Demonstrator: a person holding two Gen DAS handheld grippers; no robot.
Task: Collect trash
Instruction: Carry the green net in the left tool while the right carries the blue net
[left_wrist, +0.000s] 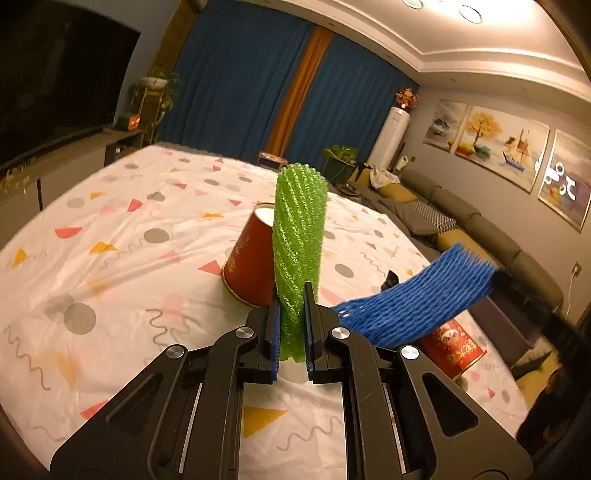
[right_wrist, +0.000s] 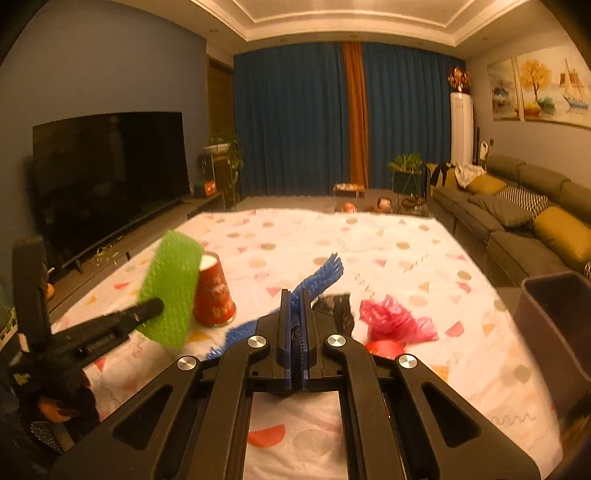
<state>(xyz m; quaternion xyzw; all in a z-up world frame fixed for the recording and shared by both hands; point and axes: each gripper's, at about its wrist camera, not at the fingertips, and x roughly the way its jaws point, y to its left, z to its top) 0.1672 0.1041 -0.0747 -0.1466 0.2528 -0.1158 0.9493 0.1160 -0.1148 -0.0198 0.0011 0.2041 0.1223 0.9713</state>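
Tongs (left_wrist: 293, 325) over patterned tablecloth (left_wrist: 129, 258); blue curtains (left_wrist: 236, 85) behind.

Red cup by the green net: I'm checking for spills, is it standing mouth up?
No, the red cup sits upside down, mouth on the cloth.

green foam net sleeve (left_wrist: 299, 236) stands upright, pinched near its bottom; blue foam net sleeve (left_wrist: 413, 301) hangs slanted above the cloth; red paper cup (left_wrist: 249, 254) rests inverted, tilted.
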